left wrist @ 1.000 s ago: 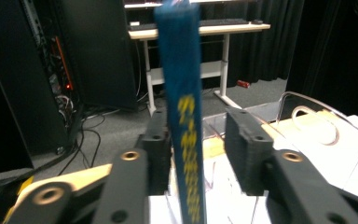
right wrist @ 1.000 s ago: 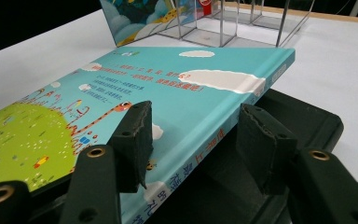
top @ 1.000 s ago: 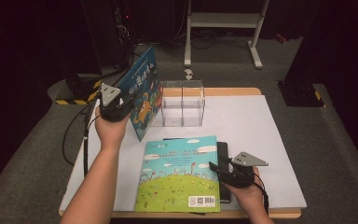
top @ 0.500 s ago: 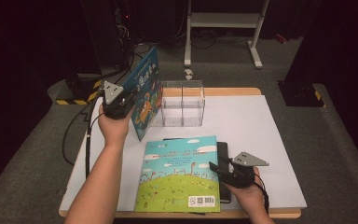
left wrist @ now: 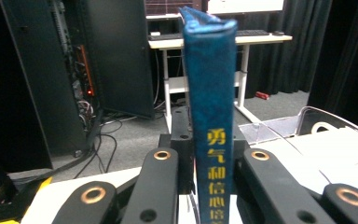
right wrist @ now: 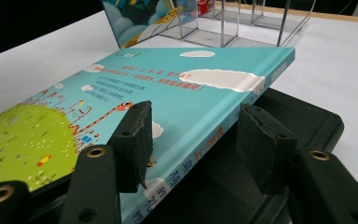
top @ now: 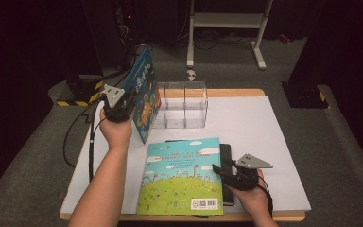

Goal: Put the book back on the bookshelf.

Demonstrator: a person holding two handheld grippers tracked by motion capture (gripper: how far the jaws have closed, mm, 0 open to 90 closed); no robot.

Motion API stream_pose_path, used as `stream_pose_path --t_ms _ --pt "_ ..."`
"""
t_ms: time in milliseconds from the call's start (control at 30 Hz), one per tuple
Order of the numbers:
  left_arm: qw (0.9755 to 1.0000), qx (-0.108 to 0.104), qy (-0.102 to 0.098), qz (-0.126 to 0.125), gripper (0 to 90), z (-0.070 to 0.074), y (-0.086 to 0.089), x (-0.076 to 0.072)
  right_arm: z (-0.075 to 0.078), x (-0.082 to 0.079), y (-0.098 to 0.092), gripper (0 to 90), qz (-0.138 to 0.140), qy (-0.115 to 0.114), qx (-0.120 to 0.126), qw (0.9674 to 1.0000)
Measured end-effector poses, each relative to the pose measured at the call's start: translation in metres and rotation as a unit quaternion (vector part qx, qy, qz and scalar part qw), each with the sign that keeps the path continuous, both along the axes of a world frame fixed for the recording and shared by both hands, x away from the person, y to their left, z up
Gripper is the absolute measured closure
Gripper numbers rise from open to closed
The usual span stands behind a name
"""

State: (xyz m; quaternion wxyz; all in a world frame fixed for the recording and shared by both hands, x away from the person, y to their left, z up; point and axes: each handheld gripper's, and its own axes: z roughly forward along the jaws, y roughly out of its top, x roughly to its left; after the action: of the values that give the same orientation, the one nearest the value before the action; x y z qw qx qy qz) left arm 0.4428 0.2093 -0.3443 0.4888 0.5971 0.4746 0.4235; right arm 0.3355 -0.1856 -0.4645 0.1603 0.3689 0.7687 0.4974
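Count from the high view: two picture books, one clear organizer (top: 183, 105), one dark flat block (top: 227, 161) lying under the flat book, two grippers.

My left gripper (top: 123, 106) holds the dark blue book (top: 144, 97) upright on its lower edge, just beside the left end of the clear organizer at the far-left part of the white tabletop (top: 264, 142). In the left gripper view the blue spine (left wrist: 210, 116) stands between the jaws, both pads pressed on it: clamped on the book.

The sky-and-meadow book (top: 182, 177) lies flat near the front edge. My right gripper (top: 234, 176) sits at its right edge; in the right gripper view the jaws straddle that spine edge (right wrist: 242, 100), pads apart, not pressing.

Against a second ago: the left jaws have just been closing on the blue book, which stands a little more upright. The flat book, organizer and right gripper look unchanged.
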Motion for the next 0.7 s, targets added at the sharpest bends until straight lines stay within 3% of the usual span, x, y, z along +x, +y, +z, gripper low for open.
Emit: stream_pose_path --t_ms 267,700 --pt "0.9994 0.018 -0.007 0.03 80.7 0.0 -0.014 -0.004 0.0 0.0 0.0 45.7 0.001 0.0 0.001 1.0" --pt "0.9986 0.013 -0.007 0.051 80.1 0.0 -0.018 -0.004 0.0 0.0 0.0 45.8 0.0 -0.001 0.0 1.0"
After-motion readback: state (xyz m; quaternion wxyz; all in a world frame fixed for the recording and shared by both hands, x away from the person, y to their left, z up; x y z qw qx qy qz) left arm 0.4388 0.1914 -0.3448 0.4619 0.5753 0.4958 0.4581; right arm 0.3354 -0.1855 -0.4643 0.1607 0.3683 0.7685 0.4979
